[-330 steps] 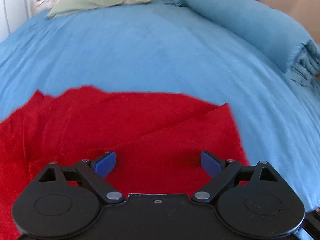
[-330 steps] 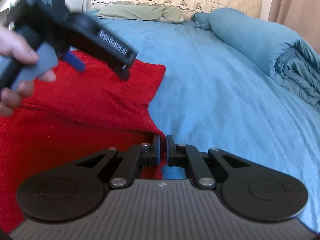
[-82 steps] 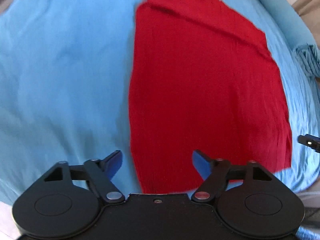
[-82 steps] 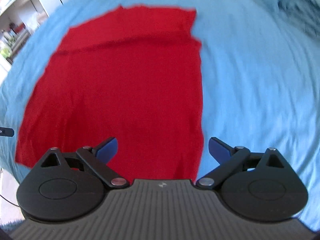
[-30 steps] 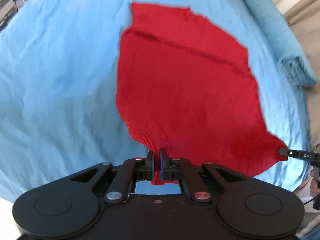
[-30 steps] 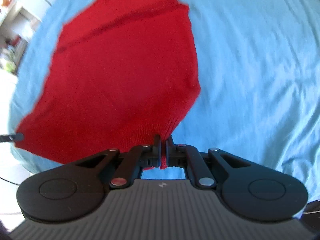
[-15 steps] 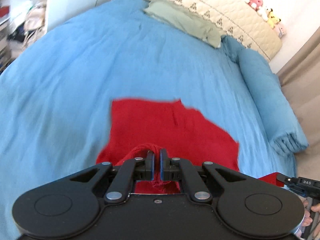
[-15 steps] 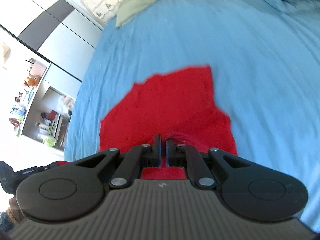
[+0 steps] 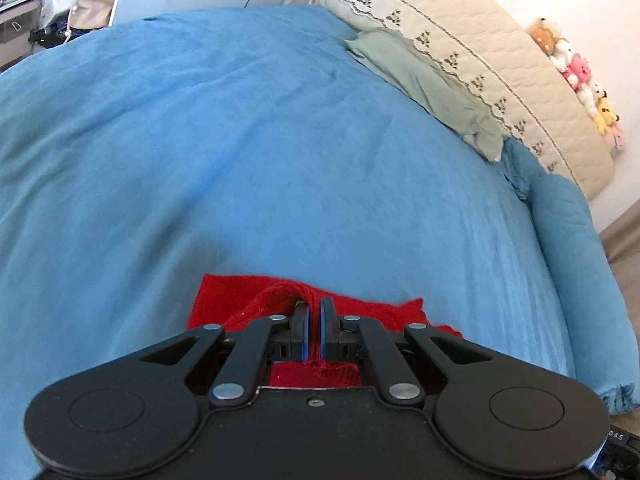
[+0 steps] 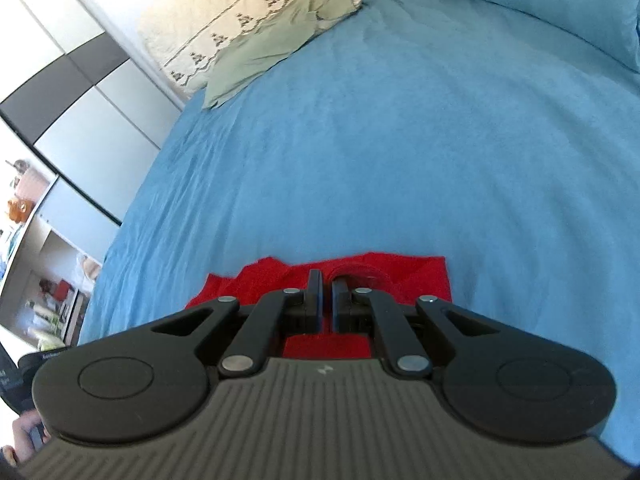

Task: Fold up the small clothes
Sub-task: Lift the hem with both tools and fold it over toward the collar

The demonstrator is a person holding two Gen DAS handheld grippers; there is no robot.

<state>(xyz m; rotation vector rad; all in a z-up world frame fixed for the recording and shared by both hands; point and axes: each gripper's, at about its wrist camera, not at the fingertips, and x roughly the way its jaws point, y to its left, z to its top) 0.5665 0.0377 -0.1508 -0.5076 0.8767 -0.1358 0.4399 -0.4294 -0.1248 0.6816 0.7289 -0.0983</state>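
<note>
A red knit garment (image 9: 240, 300) lies on the blue bedspread (image 9: 240, 140), mostly hidden under the grippers. My left gripper (image 9: 314, 312) is shut on a bunched edge of the red garment, which shows between its blue pads. In the right wrist view the red garment (image 10: 420, 276) shows past my right gripper (image 10: 327, 286), which is shut on another edge of it. Both grippers are low, carrying the held edge forward over the rest of the garment.
A green pillow (image 9: 424, 80) lies at the head of the bed by a quilted cream headboard (image 9: 480, 52). A rolled blue duvet (image 9: 572, 248) runs along the right side. Wardrobe doors (image 10: 80, 120) and shelves stand to the left.
Both grippers, still shut on the garment's edges, have moved forward toward the head of the bed and lower. Less red cloth shows ahead of them.
</note>
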